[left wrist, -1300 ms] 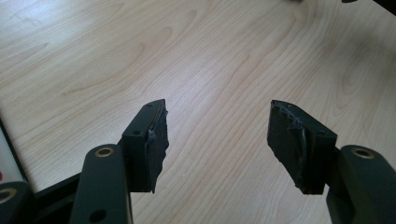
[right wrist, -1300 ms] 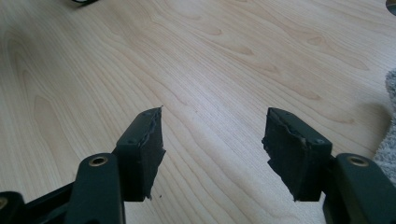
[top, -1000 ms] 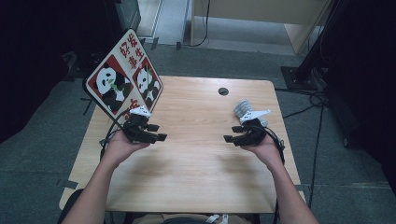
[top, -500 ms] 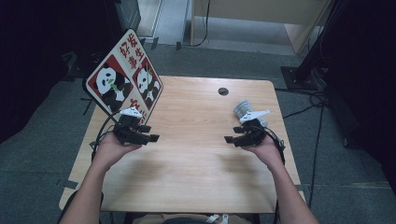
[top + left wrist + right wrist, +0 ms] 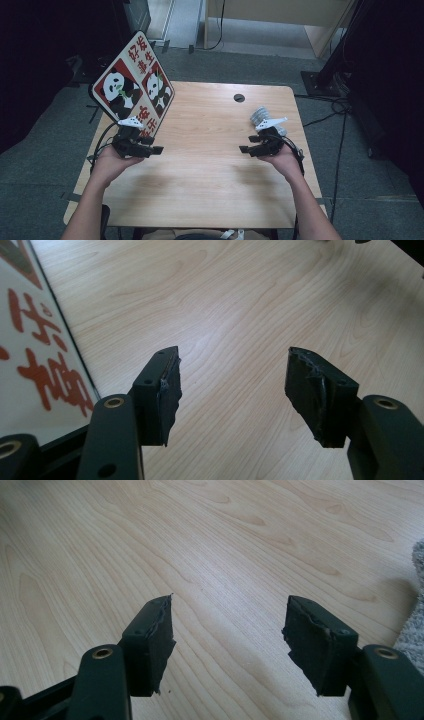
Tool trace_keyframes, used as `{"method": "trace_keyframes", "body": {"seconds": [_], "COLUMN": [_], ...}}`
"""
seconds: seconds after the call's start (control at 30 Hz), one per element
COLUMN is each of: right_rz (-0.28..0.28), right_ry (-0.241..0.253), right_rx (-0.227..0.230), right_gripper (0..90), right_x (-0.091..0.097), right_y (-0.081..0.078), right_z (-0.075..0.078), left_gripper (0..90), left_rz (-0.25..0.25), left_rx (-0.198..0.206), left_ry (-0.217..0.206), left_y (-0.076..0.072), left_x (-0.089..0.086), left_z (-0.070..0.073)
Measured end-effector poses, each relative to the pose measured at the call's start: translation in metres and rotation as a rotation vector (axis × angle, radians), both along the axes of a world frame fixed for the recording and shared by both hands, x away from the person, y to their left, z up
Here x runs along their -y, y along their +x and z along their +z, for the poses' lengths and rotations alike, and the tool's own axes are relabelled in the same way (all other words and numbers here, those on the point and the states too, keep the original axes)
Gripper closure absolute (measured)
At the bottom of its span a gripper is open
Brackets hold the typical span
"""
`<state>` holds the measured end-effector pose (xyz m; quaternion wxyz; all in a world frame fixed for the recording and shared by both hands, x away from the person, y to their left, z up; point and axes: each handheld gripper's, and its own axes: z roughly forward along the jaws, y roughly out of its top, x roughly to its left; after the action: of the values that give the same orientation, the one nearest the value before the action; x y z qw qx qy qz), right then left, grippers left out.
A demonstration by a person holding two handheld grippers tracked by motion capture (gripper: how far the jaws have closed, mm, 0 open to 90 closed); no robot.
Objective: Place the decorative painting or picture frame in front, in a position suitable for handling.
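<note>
My left gripper (image 5: 154, 149) (image 5: 232, 385) hovers low over the wooden table (image 5: 210, 185) near its left edge, jaws open with bare wood between them. Beside it leans a board with two pandas and red characters (image 5: 131, 90) (image 5: 35, 340), tilted up off the table's left side. My right gripper (image 5: 246, 149) (image 5: 227, 630) sits toward the right side, pointing at the left one. Its jaws have just been opening and stand open with nothing between them. A grey-white textured thing (image 5: 260, 116) (image 5: 415, 630) lies just behind the right gripper.
A round cable hole (image 5: 239, 98) is set in the table near its far edge. Grey carpet surrounds the table, with cables and a dark stand (image 5: 325, 80) on the floor at the right.
My left hand has shifted left across the table, nearer the panda board's lower edge. The right hand has stayed put.
</note>
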<state>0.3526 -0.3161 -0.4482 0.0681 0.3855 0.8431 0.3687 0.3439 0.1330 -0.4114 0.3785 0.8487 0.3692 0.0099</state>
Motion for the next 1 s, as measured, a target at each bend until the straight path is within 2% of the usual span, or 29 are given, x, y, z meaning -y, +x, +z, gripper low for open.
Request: {"method": "trace_keyframes", "body": {"seconds": [0.53,0.67,1.0], "right_rz": [0.007,0.006,0.009], "right_ry": [-0.008,-0.011,-0.018], "right_rx": [-0.008,-0.008,-0.017], "right_gripper": [36.4,36.4,36.2], "right_x": [-0.002,-0.002,-0.003], "right_y": [0.002,0.002,0.003], "right_z": [-0.002,-0.002,-0.003], "left_gripper": [40.9,41.0,41.1], "left_rz": [0.038,0.060,0.125], "left_rx": [0.001,0.004,0.000], "left_ry": [-0.019,-0.035,-0.047], "left_y": [-0.011,-0.011,-0.010], "left_x": [-0.025,-0.034,-0.056], "left_z": [0.004,0.006,0.006]}}
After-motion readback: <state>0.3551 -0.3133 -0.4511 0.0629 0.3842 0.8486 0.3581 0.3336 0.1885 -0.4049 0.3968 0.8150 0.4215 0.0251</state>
